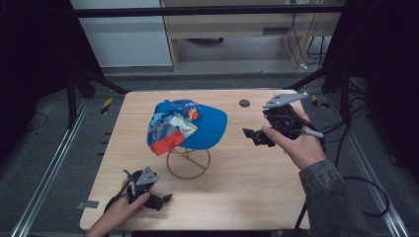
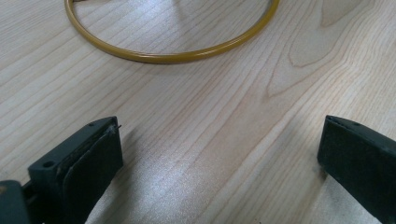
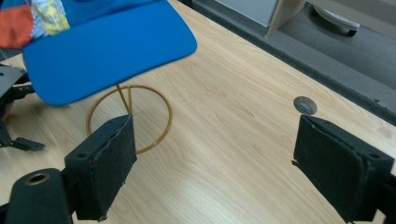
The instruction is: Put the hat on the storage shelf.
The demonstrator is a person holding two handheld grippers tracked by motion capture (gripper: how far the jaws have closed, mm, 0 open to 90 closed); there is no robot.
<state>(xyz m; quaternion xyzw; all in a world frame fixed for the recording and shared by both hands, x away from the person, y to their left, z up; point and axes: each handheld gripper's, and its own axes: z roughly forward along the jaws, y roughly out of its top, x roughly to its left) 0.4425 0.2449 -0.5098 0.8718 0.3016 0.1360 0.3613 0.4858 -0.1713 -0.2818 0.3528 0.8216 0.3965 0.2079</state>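
Observation:
A blue cap with a colourful patterned front and an orange patch rests on a gold wire stand at the middle of the wooden table. My left gripper lies low near the front left edge, open, with bare wood between its fingertips; the stand's ring base curves just ahead of it. To the right of the cap a hand holds my right gripper above the table, open and empty. It faces the cap's blue brim and the stand's ring.
A round grey grommet sits in the tabletop near the far edge, right of the cap, and the grommet lies ahead of the right jaw. Dark frame bars and cables surround the table. A cabinet stands beyond the far edge.

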